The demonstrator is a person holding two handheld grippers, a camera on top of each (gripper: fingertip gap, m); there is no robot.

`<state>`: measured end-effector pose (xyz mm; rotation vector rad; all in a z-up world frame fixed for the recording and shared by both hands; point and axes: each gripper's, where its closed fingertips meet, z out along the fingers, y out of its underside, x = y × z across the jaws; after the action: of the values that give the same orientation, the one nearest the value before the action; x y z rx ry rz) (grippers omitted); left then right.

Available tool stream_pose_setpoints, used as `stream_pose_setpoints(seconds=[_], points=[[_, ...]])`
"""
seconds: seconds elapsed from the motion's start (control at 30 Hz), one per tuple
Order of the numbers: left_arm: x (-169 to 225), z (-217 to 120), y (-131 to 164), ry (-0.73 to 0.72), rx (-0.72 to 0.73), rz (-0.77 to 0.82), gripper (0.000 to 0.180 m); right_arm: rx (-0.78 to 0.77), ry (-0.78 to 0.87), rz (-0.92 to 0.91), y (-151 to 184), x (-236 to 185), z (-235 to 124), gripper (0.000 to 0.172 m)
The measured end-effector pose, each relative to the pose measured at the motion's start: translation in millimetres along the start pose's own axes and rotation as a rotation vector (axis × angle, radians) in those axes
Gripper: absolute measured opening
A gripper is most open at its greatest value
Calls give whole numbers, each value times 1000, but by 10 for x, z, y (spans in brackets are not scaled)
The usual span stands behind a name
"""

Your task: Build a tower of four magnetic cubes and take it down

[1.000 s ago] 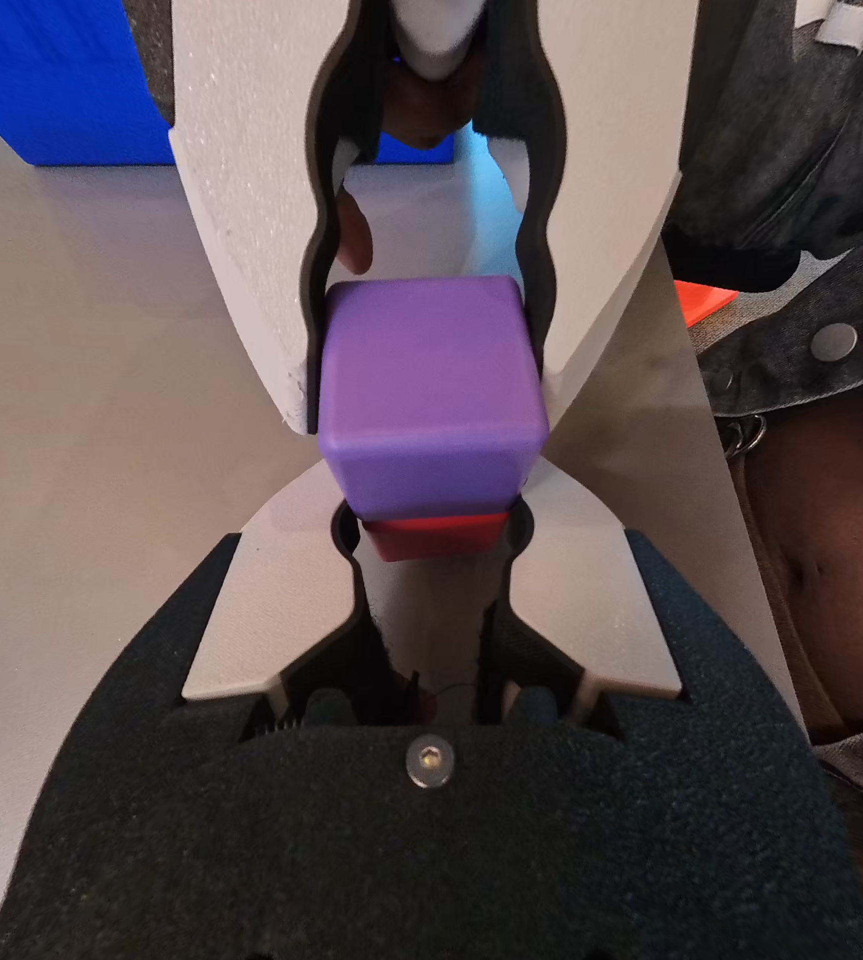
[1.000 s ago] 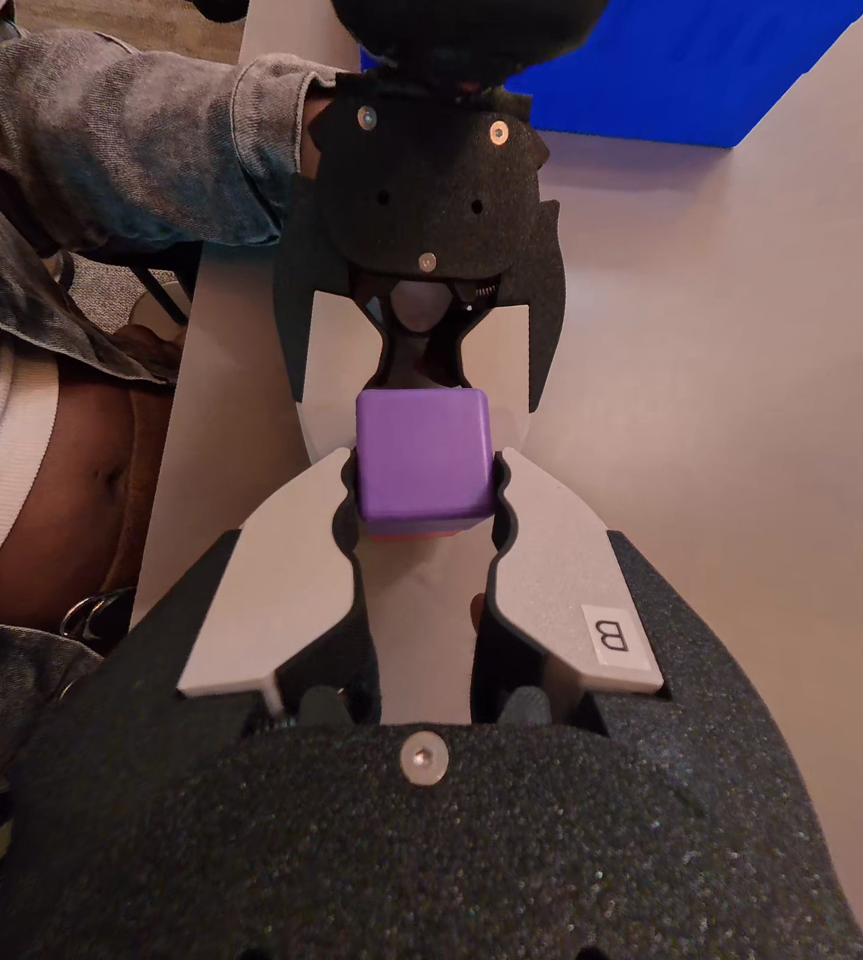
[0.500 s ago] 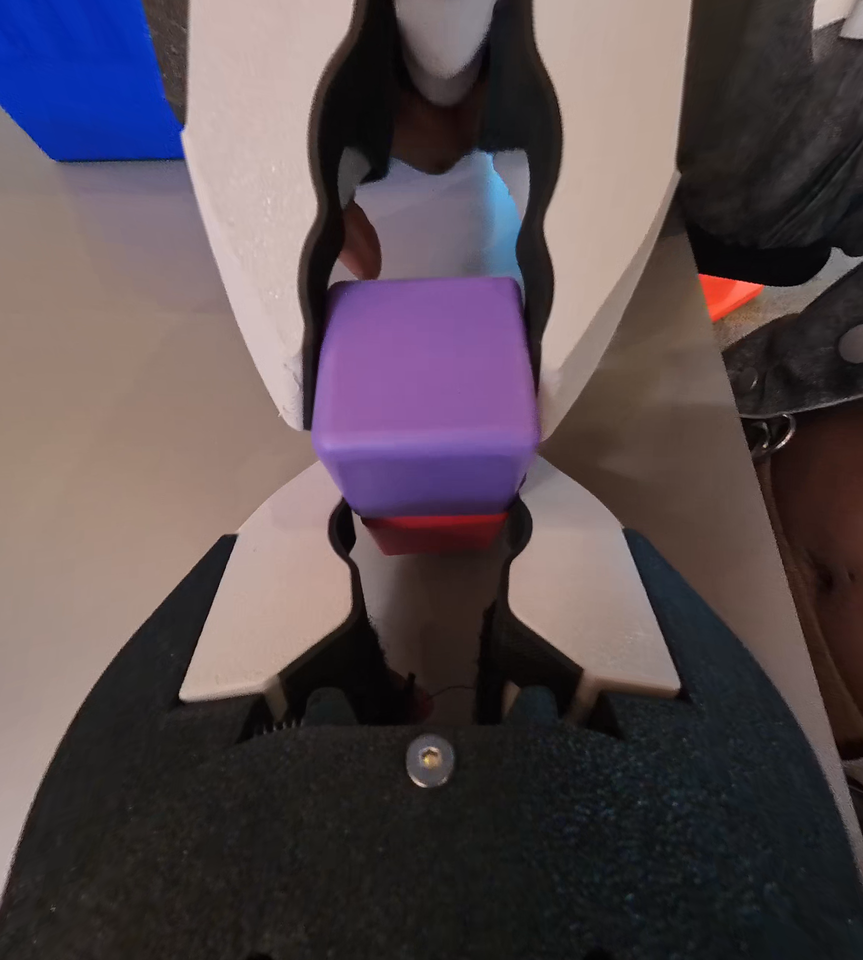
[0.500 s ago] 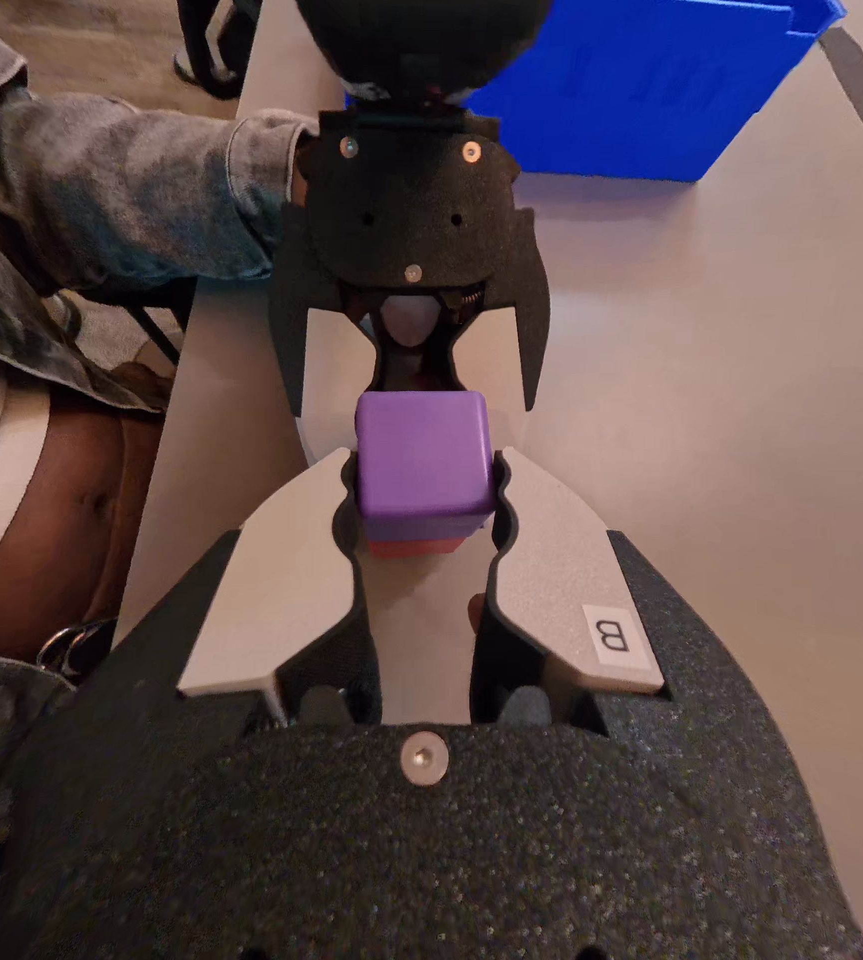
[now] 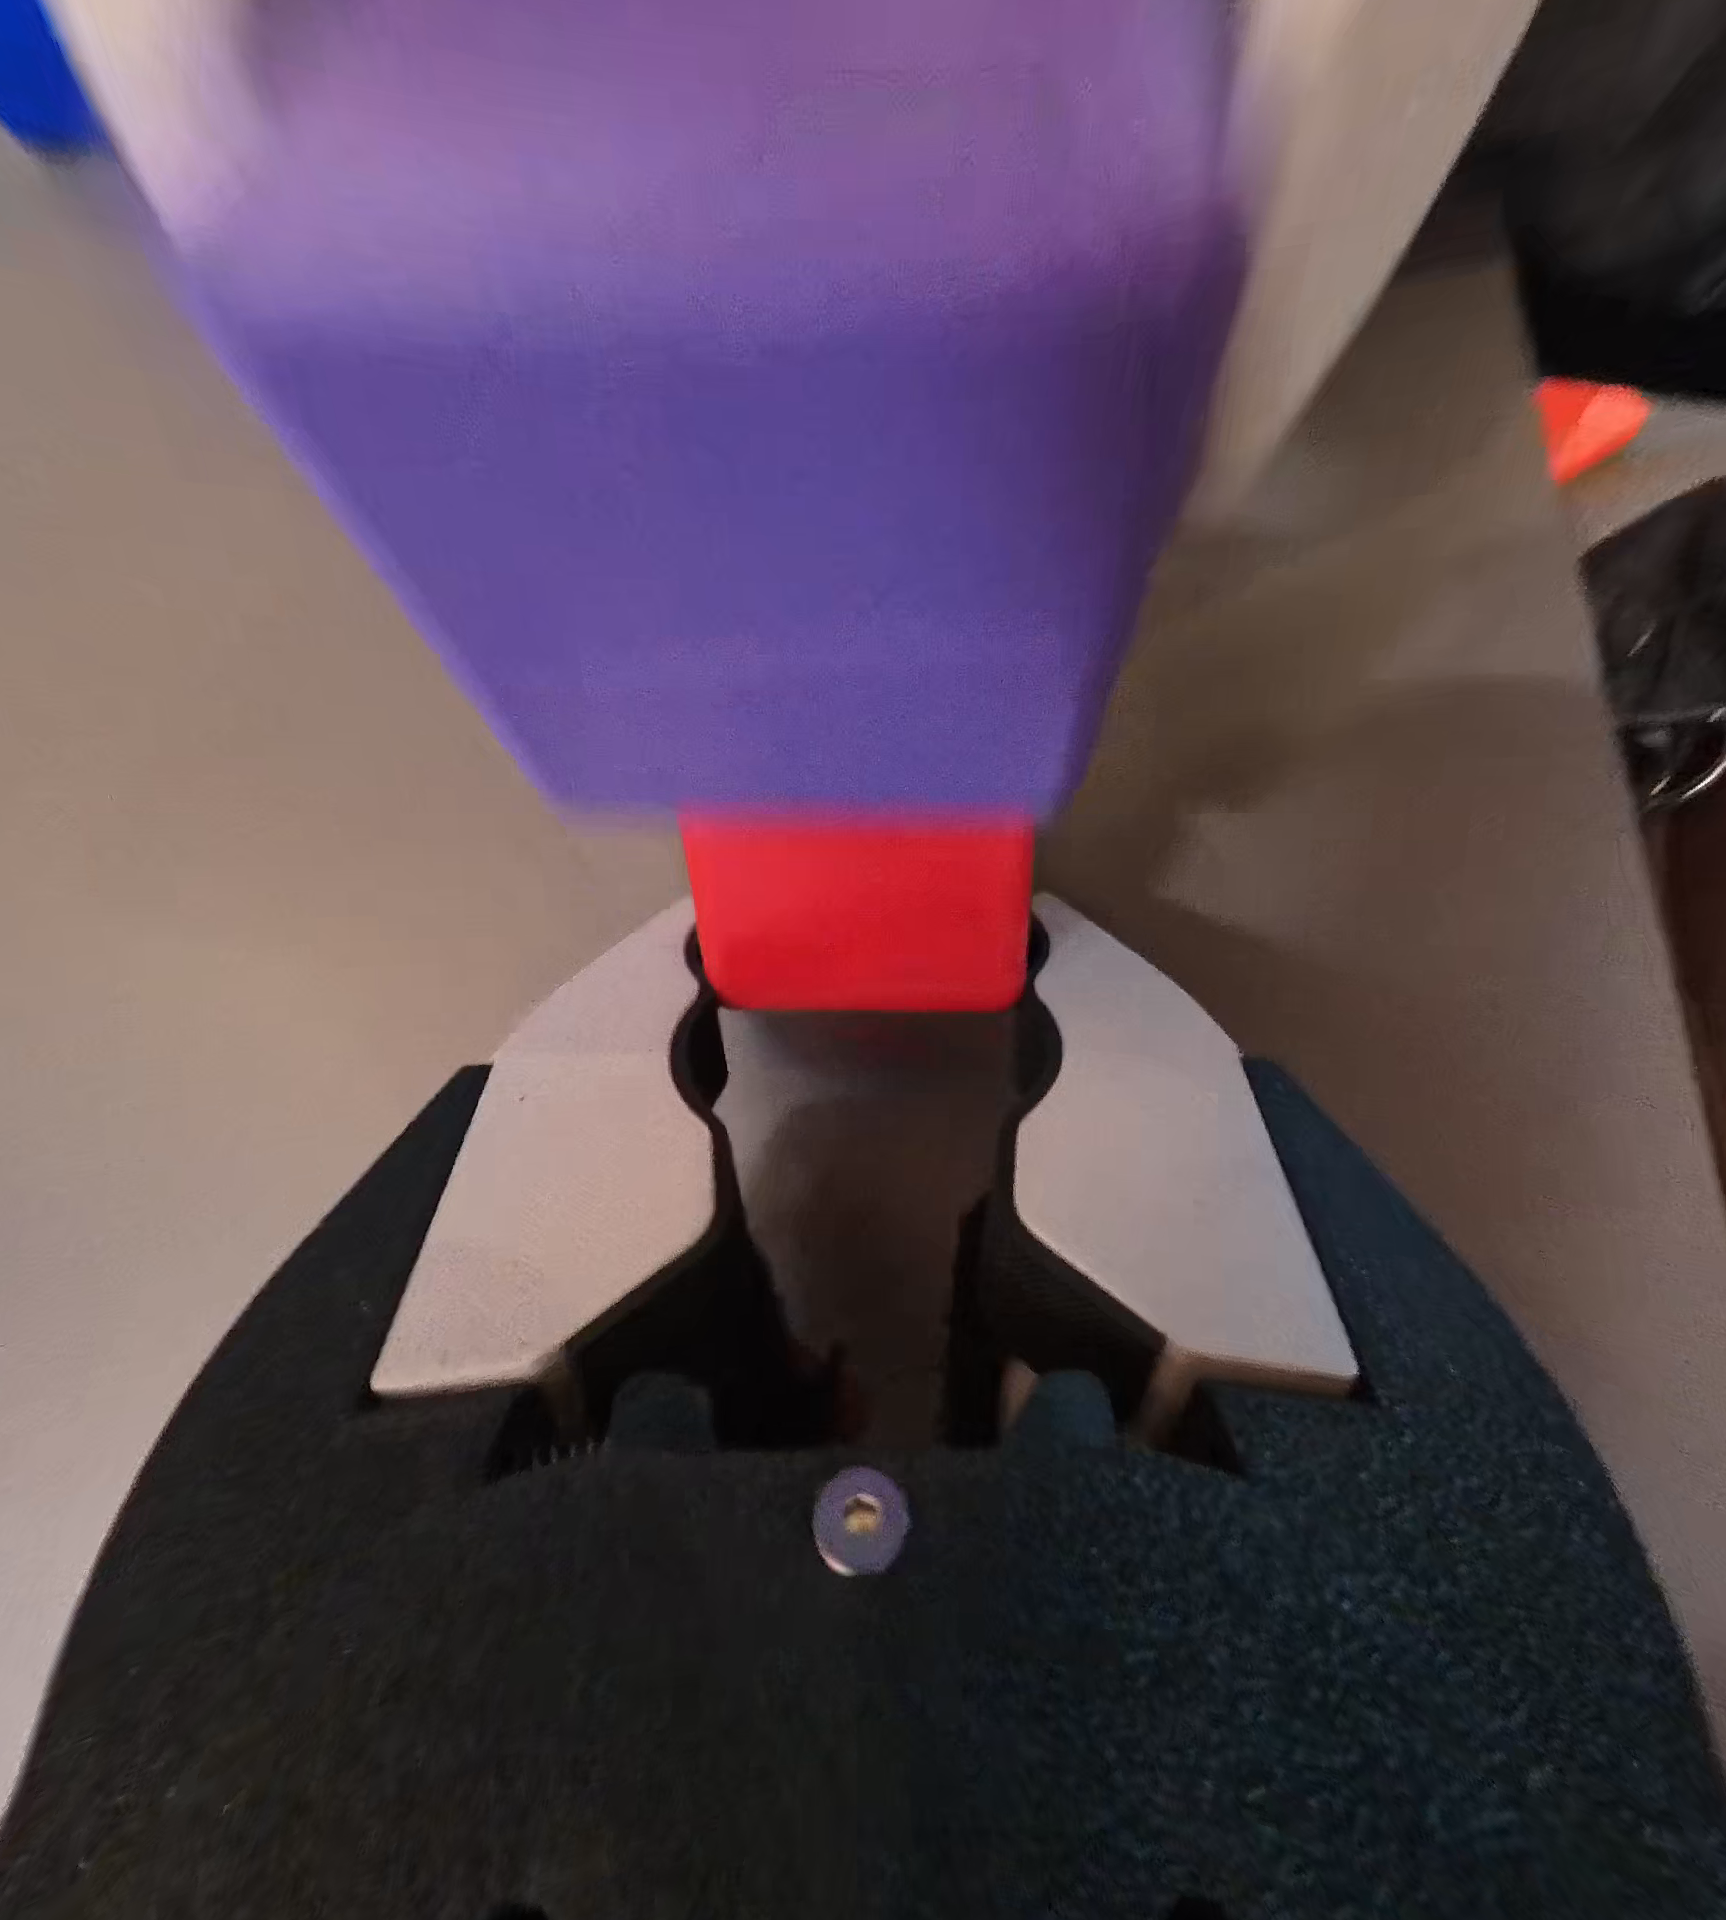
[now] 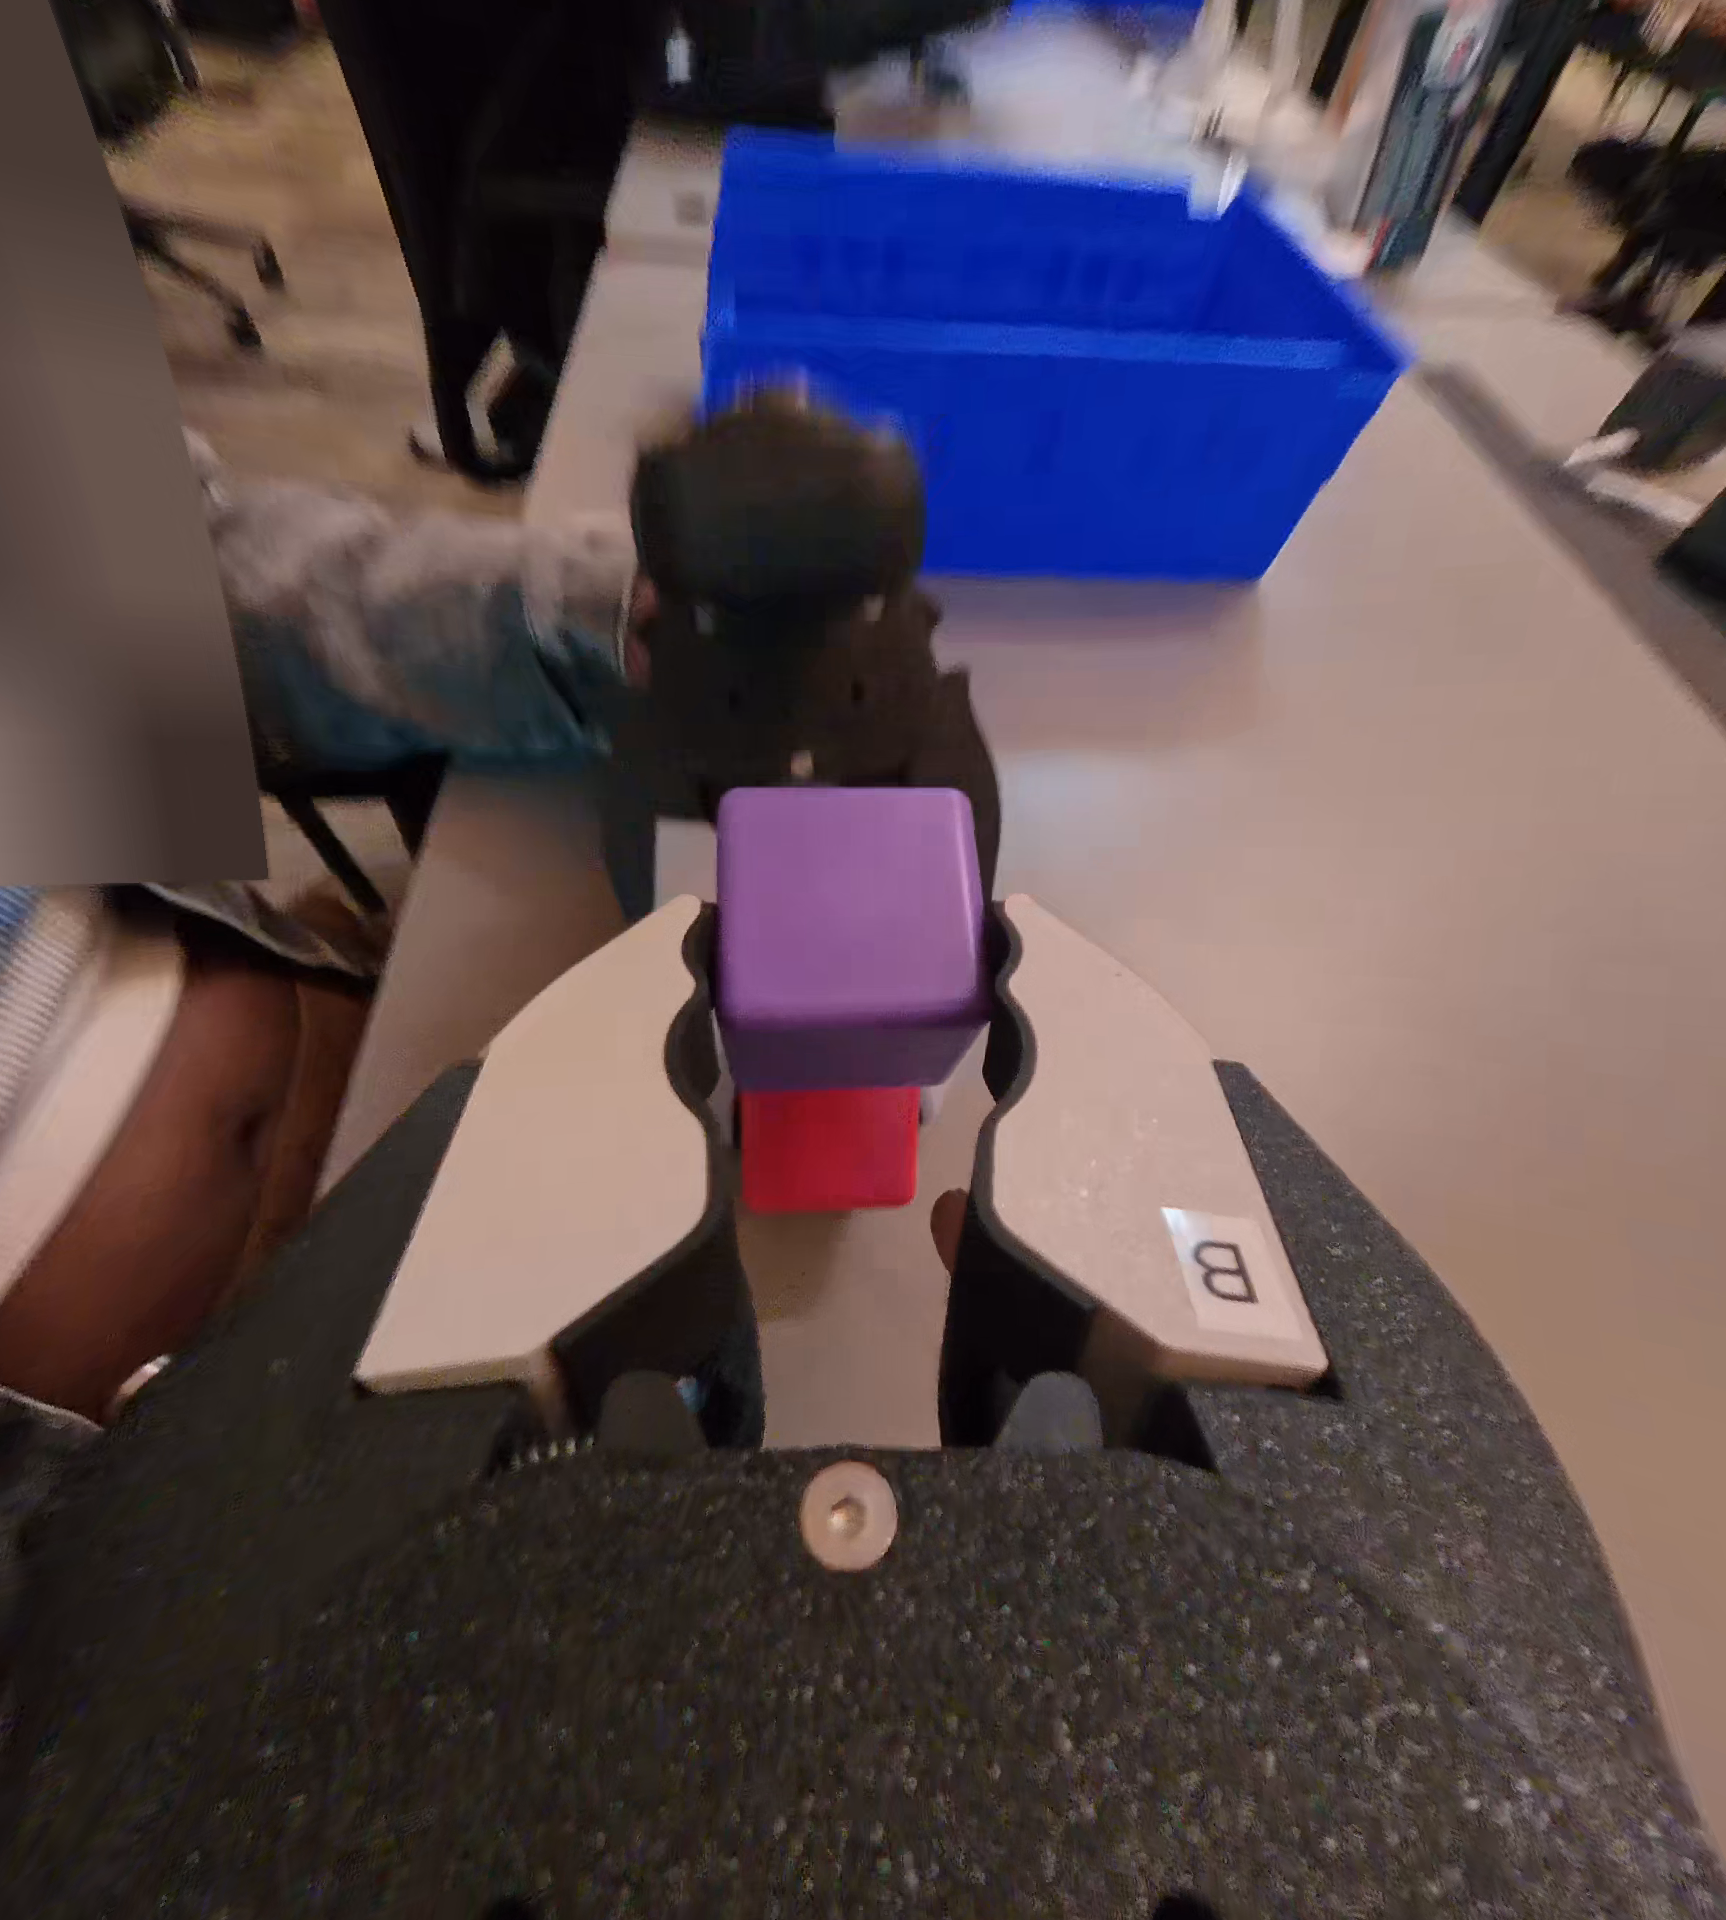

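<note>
Counter [image 6: 1358, 935] surface lay broad and bare to the right; a blue bin [image 6: 1025, 395] stood well behind the work, and the near-left edge ran just beside the person's sleeve [image 6: 402, 613]. Right gripper [image 6: 851, 966] was clamped on the purple cube [image 6: 843, 914], both pads pressing its sides. Left gripper [image 5: 864, 951] was shut on the red cube [image 5: 859, 914] directly beneath, purple [image 5: 713, 416] seated on red. Judged step: the take-down, separating the top cube against magnetic pull. Next move calls for a firm lift or sideways shear while red is steadied. Open room lay rightward; the left edge was close.
</note>
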<state>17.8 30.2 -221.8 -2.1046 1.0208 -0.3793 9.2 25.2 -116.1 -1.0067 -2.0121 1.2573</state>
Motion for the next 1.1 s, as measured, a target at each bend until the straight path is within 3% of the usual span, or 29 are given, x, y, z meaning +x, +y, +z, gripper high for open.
stream_pose_setpoints(seconds=[0.07,0.3,0.4,0.5,0.6,0.8,1.1], points=[[-8,9,-2,-13,-5,18,53,61,29,34,-137,56,-239,49],[14,-12,-48,3,20,10,53,-18,433,71,-72,419,-1220,49],[-6,-18,-52,-10,21,10,53,-170,686,146,233,602,-1774,49],[9,-28,-92,-7,42,21,53,-280,811,246,660,736,-2144,49],[-4,-28,-72,-12,31,15,53,-363,804,372,1106,827,-2247,49],[3,-16,-64,-8,23,18,53,-446,805,525,1672,1055,-2167,49],[9,-13,-62,-5,18,22,53,-556,775,632,2054,1041,-2142,49]])
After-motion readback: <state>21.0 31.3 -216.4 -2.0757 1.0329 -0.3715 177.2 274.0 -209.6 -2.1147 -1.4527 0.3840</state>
